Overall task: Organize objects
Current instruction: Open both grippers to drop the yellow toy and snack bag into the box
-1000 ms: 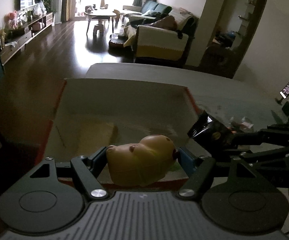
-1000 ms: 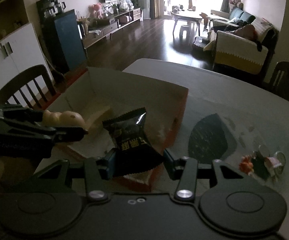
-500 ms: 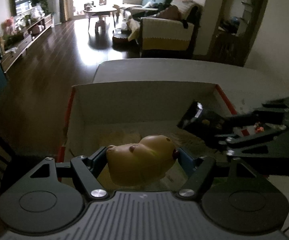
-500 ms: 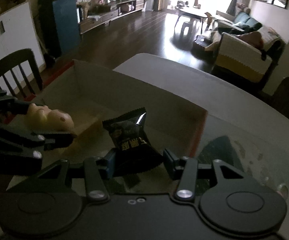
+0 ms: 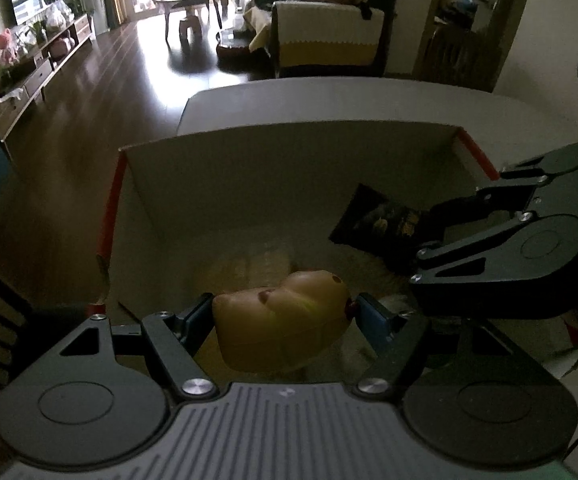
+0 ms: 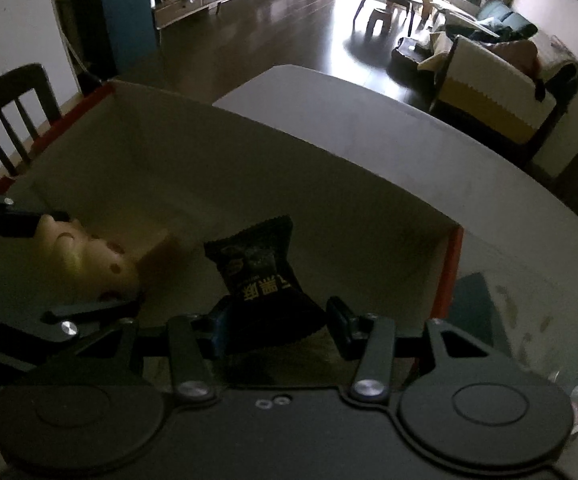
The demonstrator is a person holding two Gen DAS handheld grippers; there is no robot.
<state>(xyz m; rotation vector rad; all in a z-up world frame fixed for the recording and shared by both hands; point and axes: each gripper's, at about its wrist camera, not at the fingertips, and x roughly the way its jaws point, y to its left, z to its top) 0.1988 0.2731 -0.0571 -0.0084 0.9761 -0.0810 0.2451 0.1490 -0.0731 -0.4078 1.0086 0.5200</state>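
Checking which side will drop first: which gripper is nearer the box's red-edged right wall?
Right. The right gripper, holding the black snack packet, is close beside that wall; the left gripper, clamping the yellow toy, sits farther from it.

A pale grey surface (image 6: 369, 120) with a rounded far edge carries an open cardboard box (image 5: 289, 160) with light inner walls and red-edged rims. The box stands directly on the surface, near its left side, and its far wall falls short of the surface's far edge. To the right of the box, in the right wrist view, a dark flat patch (image 6: 473, 304) lies on the surface just beside the red rim; what it is cannot be told.
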